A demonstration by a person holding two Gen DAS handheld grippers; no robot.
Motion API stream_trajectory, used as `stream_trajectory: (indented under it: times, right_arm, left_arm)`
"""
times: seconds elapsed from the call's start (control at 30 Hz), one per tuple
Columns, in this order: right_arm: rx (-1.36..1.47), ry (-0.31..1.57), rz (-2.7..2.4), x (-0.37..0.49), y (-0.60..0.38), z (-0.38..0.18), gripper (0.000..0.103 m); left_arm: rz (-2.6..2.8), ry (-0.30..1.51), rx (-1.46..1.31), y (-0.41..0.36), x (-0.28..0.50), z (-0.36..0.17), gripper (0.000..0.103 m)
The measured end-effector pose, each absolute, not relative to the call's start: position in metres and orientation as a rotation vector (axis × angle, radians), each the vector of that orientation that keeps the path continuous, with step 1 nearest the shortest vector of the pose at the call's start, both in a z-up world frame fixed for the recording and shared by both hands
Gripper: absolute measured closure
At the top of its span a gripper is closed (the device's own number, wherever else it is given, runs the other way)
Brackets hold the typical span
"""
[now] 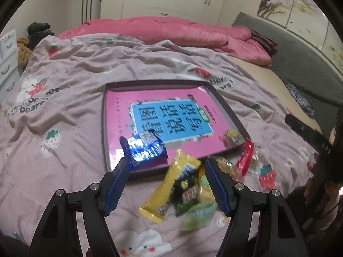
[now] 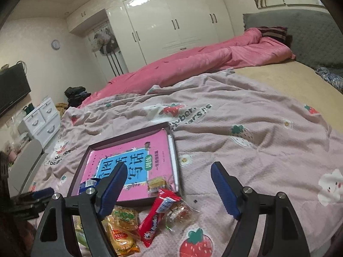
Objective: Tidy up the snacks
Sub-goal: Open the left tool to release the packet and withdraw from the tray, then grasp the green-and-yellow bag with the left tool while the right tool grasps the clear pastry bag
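A dark shallow tray (image 1: 158, 83) (image 2: 128, 136) lies on the bed with a pink book (image 1: 171, 115) (image 2: 137, 169) inside. On the book rest a shiny blue packet (image 1: 143, 147) (image 2: 89, 184) and a small yellow candy (image 1: 232, 137) (image 2: 157, 183). In front of the tray lie a yellow packet (image 1: 171, 184), a dark green packet (image 1: 188, 192), a red packet (image 1: 245, 157) (image 2: 158, 214) and orange cake packets (image 2: 122, 224). My left gripper (image 1: 168, 165) hangs open above the yellow packet, holding nothing. My right gripper (image 2: 169, 168) is open and empty above the tray's near right corner.
A pale pink strawberry-print bedspread (image 1: 85, 75) (image 2: 257, 128) covers the bed. A pink quilt (image 1: 171, 30) lies bunched at the far side, and a grey headboard (image 2: 300, 27) stands on the right. White drawers (image 2: 42, 115) sit left of the bed.
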State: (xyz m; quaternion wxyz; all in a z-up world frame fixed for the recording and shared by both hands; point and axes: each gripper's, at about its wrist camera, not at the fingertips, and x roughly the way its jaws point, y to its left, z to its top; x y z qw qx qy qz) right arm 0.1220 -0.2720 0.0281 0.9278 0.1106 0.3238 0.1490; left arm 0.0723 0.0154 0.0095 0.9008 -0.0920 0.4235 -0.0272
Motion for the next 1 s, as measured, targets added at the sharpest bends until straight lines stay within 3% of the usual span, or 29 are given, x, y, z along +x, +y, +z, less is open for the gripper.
stream_trajectory:
  times: [0.4, 1.0]
  right_arm:
    - [0.207, 0.786, 0.244, 0.114, -0.285, 0.009, 0.023]
    - [-0.170, 0.993, 0.316, 0.122, -0.236, -0.041, 0.023]
  left_arm:
    - [-0.148, 0.929, -0.113, -0.026, 0.063, -0.007, 0.029]
    - [-0.157, 1.029, -0.017, -0.057, 0.072, -0.045, 0.030]
